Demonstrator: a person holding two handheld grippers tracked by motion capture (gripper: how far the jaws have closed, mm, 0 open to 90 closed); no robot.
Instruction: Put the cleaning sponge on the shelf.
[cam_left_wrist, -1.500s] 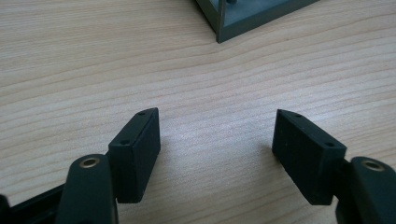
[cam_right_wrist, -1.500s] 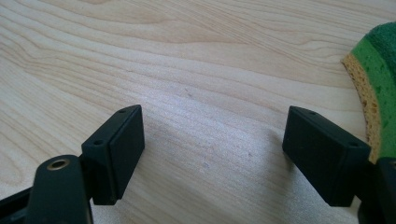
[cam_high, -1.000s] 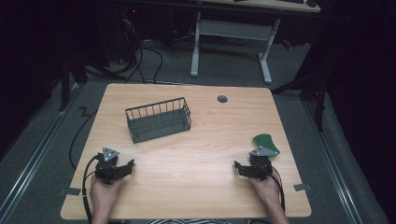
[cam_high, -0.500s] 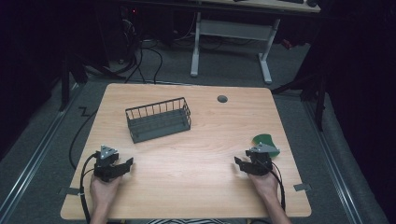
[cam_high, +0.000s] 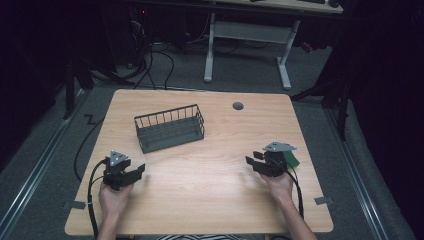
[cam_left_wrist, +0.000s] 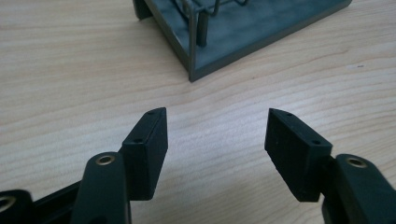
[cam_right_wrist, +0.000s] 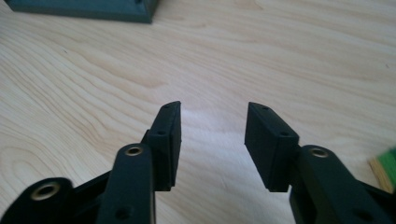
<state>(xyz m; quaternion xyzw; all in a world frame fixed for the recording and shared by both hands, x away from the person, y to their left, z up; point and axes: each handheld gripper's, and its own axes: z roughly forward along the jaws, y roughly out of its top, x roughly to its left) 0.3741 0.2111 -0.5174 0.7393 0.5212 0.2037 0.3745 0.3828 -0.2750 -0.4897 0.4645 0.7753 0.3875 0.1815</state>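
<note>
High view gave you the wire basket (cam_high: 170, 128) toward the far left of the table (cam_high: 215, 200), standing upright and well apart from both grippers. A green thing (cam_high: 291, 160) lay at the table's right edge, mostly hidden behind your right gripper (cam_high: 256, 163); you could not tell what it was, nor whether the gripper touched it. In the right gripper view it was a blurred green patch (cam_right_wrist: 388, 163) cut off at the frame's right edge, with a yellowish strip beside it, off to the side of the fingers (cam_right_wrist: 268, 140) and not between them.

Your left gripper (cam_high: 135, 172) sat near the table's front left, its fingers pointing toward the middle of the table. In the left gripper view its fingers (cam_left_wrist: 150, 140) stood wide apart with nothing between them but bare wood, and the basket's near corner (cam_left_wrist: 194, 70) lay ahead, apart from the tips and cut off by the top of the frame, so its wires were barely visible.

Your right gripper's fingers were parted somewhat less and held nothing; a corner of the basket's base (cam_right_wrist: 112, 11) showed at the top left, well ahead of them.

A round dark grommet (cam_high: 238, 105) sat near the table's far edge. Beyond the table, a white desk frame (cam_high: 245, 40) and cables (cam_high: 150, 60) on the floor were dim and hard to make out.
</note>
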